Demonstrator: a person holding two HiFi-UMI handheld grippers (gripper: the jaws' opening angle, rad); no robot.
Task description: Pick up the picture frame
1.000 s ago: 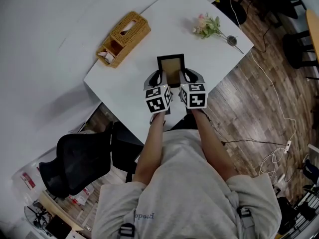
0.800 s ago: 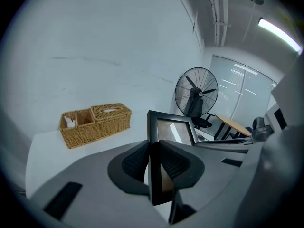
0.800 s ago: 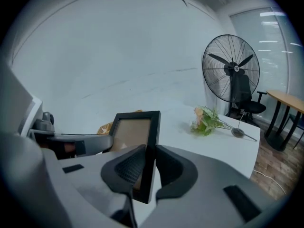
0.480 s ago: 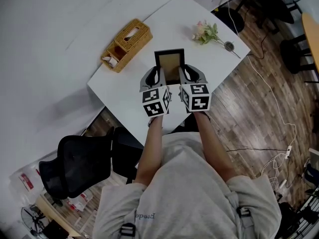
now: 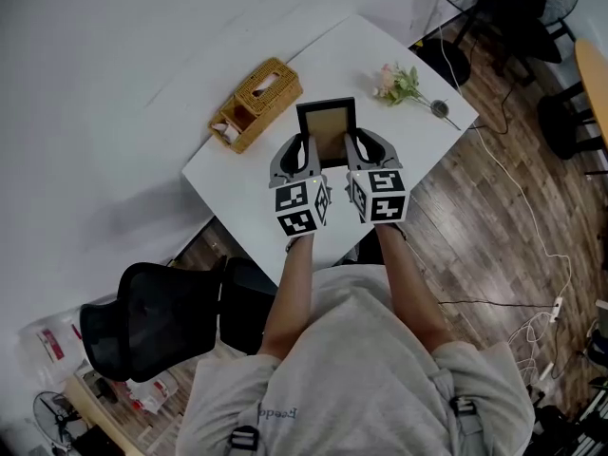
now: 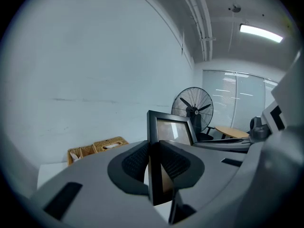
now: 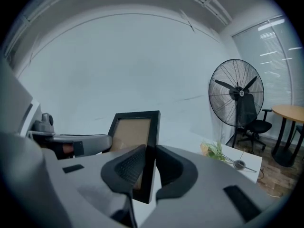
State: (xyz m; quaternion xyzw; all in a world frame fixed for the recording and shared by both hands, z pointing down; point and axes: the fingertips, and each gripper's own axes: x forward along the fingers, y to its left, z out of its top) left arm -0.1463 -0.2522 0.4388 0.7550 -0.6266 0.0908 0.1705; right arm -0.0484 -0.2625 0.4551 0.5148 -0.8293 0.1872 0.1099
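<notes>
Over the white table [image 5: 361, 50], left gripper [image 5: 302, 150] and right gripper [image 5: 353, 148] clamp the picture frame [image 5: 326, 129] by its side rails, apparently mid-lift; next up, an even, level raise.

The head view looks steeply down from above the person, with the white table [image 5: 247, 188] in the upper middle. Each gripper view sits close behind its own jaws, facing nearly level across the table toward the wall. All three share the picture frame [image 5: 327, 131] [image 6: 168, 127] [image 7: 135, 127] near centre. The left gripper view also catches the wicker box [image 6: 97, 148] [image 5: 256, 103] lower left, and the right gripper view the flowers [image 7: 216, 151] [image 5: 399, 84] lower right.
</notes>
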